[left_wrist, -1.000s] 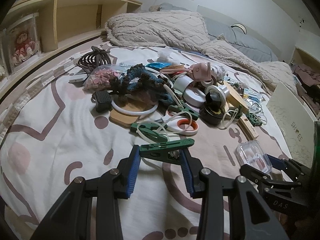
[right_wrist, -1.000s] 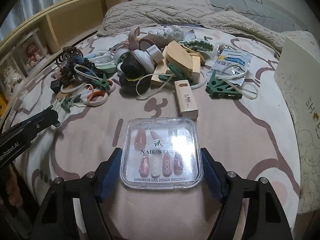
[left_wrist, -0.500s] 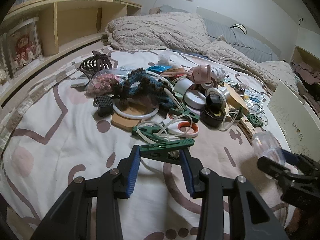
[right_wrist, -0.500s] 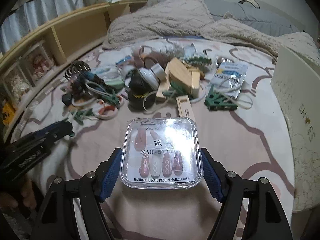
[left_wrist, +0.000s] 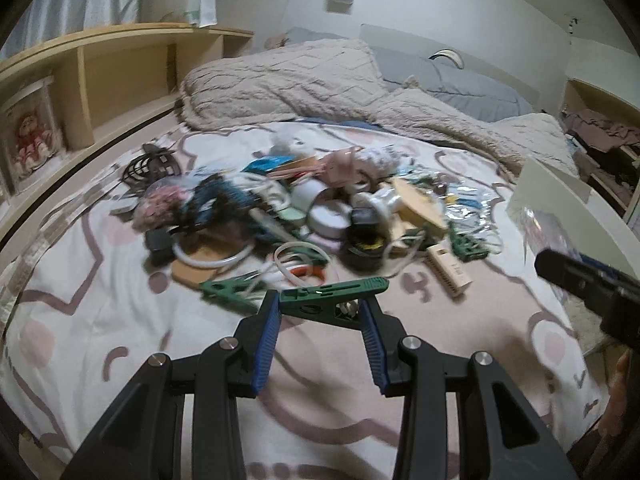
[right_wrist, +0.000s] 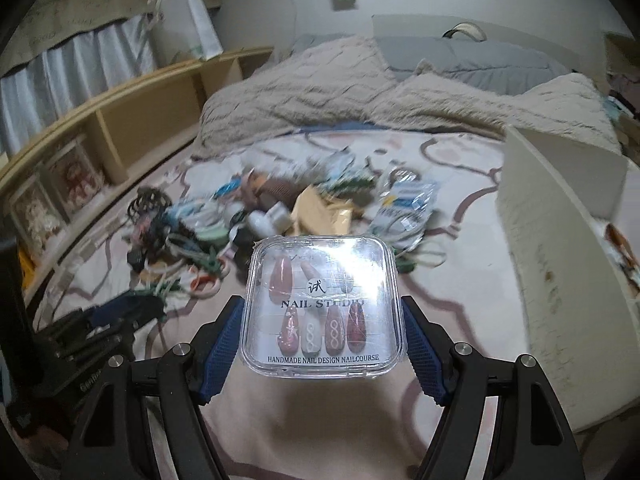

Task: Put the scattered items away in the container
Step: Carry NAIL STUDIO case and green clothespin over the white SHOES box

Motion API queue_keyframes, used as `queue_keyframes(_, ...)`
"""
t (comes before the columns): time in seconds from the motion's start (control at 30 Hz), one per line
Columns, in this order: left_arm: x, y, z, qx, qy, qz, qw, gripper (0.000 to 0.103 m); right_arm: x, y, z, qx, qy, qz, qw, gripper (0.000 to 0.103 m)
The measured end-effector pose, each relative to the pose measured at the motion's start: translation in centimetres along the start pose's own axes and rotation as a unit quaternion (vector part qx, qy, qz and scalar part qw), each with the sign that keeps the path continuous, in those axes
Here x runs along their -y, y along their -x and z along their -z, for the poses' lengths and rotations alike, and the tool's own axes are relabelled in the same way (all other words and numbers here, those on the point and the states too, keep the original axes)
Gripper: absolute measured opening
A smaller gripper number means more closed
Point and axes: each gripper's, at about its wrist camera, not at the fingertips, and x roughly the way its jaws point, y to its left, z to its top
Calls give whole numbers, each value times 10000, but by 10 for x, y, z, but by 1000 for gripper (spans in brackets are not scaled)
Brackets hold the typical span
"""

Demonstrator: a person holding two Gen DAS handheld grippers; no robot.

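My left gripper (left_wrist: 320, 308) is shut on a green clothes peg (left_wrist: 334, 292), held crosswise above the bed sheet. My right gripper (right_wrist: 322, 312) is shut on a clear plastic nail box (right_wrist: 323, 304) marked NAIL STUDIO, lifted above the sheet. The white cardboard box (right_wrist: 560, 248), the container, stands to the right of the nail box; it also shows in the left wrist view (left_wrist: 568, 204). A pile of scattered items (left_wrist: 304, 208) lies in the middle of the bed, beyond both grippers. The right gripper shows at the right edge of the left wrist view (left_wrist: 576, 272).
A beige blanket (left_wrist: 320, 80) and grey pillows (left_wrist: 452, 76) lie at the head of the bed. A wooden shelf (left_wrist: 100, 76) runs along the left side. A second green peg (left_wrist: 228, 290) and a cream rectangular item (left_wrist: 448, 268) lie near the pile's front.
My right gripper has lifted the nail box higher and moved toward the white box. My left gripper has risen and tilted up with the green peg still held.
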Motion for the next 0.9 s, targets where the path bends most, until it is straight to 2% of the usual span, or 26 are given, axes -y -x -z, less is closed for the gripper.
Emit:
queue_keyframes(0.47, 62, 9, -31, 253, -249, 586, 9977, 39, 44, 46, -29, 753, -336, 334, 9960, 76)
queue_keyframes(0.9, 111, 27, -66, 700, -504, 1059, 9906, 39, 96, 85, -56, 1367, -938, 735, 9834, 76)
